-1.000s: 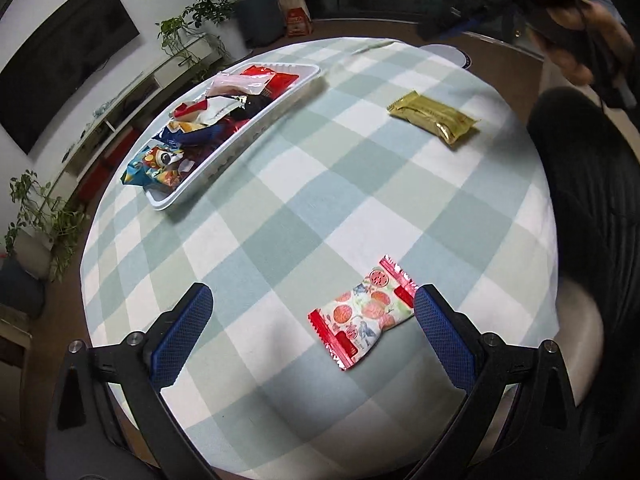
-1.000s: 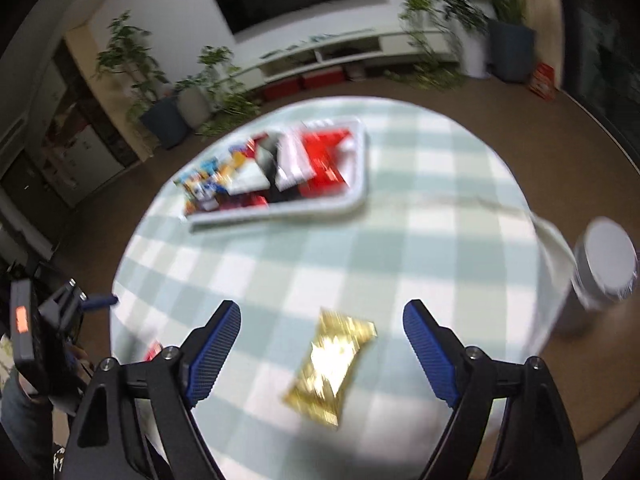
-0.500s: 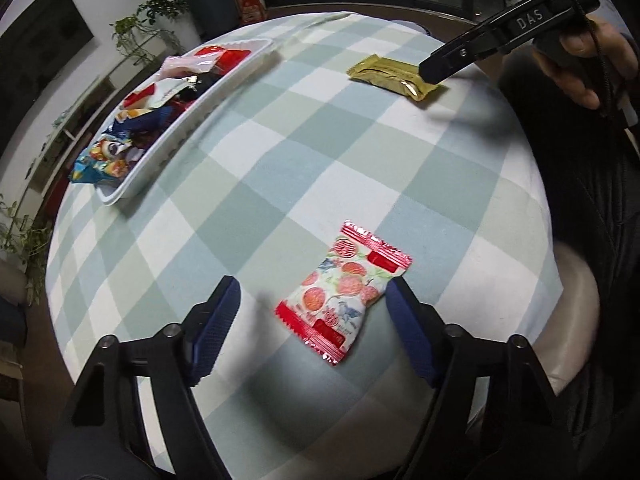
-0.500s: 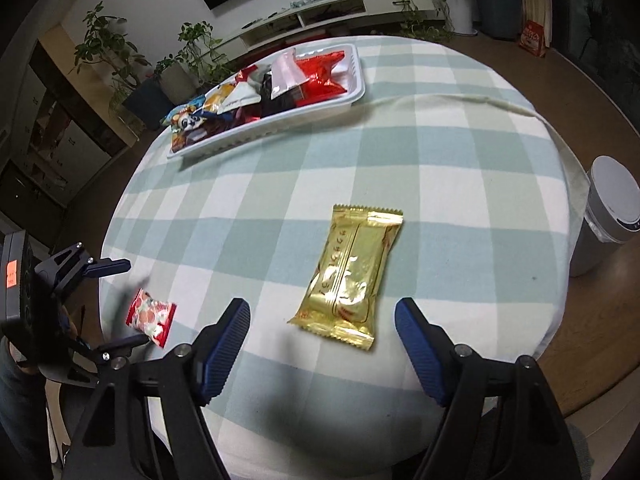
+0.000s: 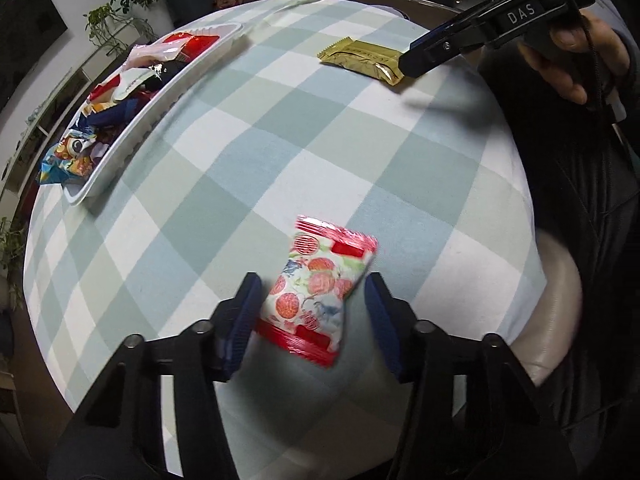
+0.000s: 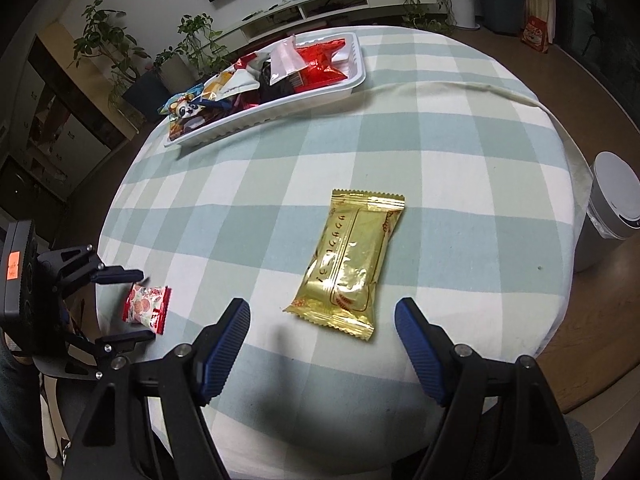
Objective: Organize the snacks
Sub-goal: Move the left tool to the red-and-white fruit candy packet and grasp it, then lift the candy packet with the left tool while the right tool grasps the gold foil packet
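"DAS" on right claw [image 5: 404,65] arm, white letters.

Left gripper [image 5: 310,308], jaws just closing, points steeply down; right gripper [image 6: 322,334] gapes.

Both wrist views steeply downward, close above checked tablecloth [image 5: 280,140], sharing tray [image 6: 280,114]

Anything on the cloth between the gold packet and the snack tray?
Nothing. In the right wrist view only bare checked cloth lies between the gold packet and the tray; the left wrist view shows the same.
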The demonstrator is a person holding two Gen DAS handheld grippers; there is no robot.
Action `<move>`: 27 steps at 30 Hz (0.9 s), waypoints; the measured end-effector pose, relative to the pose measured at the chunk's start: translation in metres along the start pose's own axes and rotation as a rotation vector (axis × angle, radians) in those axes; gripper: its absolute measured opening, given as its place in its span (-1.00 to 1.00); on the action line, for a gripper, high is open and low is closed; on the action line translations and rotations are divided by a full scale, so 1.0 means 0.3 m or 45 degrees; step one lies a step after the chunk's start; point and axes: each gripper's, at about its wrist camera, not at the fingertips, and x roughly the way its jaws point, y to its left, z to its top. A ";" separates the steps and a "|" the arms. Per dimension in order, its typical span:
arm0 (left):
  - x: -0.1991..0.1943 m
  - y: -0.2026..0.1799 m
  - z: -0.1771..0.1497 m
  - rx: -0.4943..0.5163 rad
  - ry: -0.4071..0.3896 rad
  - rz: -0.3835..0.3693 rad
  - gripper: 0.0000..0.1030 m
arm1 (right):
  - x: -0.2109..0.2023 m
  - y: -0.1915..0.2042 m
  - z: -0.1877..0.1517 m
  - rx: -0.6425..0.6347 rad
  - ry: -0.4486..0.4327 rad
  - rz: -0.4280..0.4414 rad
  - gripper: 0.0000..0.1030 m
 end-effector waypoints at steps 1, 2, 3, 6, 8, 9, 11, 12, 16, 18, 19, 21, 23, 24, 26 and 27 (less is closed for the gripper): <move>-0.001 -0.003 0.000 -0.004 0.007 -0.010 -0.26 | 0.001 0.000 -0.001 0.000 0.001 -0.001 0.52; -0.002 -0.006 0.002 -0.010 0.013 -0.008 -0.26 | 0.001 0.000 0.000 0.000 0.001 -0.001 0.52; -0.004 -0.012 0.001 -0.014 0.019 -0.001 -0.26 | 0.001 0.001 0.001 -0.001 0.000 -0.004 0.52; -0.003 -0.017 0.006 -0.071 0.037 0.024 -0.26 | 0.000 -0.001 0.002 -0.007 -0.008 -0.016 0.52; -0.003 -0.015 0.004 -0.135 0.036 0.034 -0.26 | -0.002 -0.003 0.005 -0.010 -0.009 -0.026 0.52; -0.004 -0.013 0.001 -0.163 0.036 0.036 -0.26 | -0.004 -0.002 0.006 -0.011 -0.011 -0.028 0.52; -0.007 -0.014 -0.003 -0.236 0.032 0.055 -0.26 | -0.005 0.000 0.008 -0.017 -0.015 -0.031 0.52; -0.007 -0.013 -0.006 -0.272 0.029 0.060 -0.27 | -0.003 0.001 0.011 -0.020 -0.019 -0.040 0.52; -0.024 -0.007 -0.029 -0.423 -0.013 0.034 -0.27 | 0.013 0.009 0.028 -0.044 -0.024 -0.059 0.52; -0.038 -0.004 -0.040 -0.500 -0.046 0.031 -0.27 | 0.025 0.009 0.038 -0.047 -0.023 -0.077 0.52; -0.048 -0.006 -0.049 -0.537 -0.065 0.041 -0.27 | 0.036 0.005 0.048 -0.041 -0.021 -0.085 0.51; -0.073 -0.004 -0.062 -0.603 -0.116 0.062 -0.27 | 0.055 0.000 0.060 -0.035 -0.017 -0.098 0.49; -0.089 -0.006 -0.076 -0.677 -0.155 0.095 -0.27 | 0.077 0.000 0.068 -0.037 0.001 -0.117 0.43; -0.096 -0.005 -0.086 -0.708 -0.173 0.101 -0.27 | 0.087 0.004 0.073 -0.048 -0.002 -0.130 0.43; -0.097 -0.004 -0.098 -0.780 -0.201 0.100 -0.27 | 0.095 0.012 0.076 -0.066 -0.007 -0.148 0.43; -0.094 -0.003 -0.103 -0.802 -0.207 0.095 -0.27 | 0.098 0.016 0.078 -0.077 -0.011 -0.158 0.43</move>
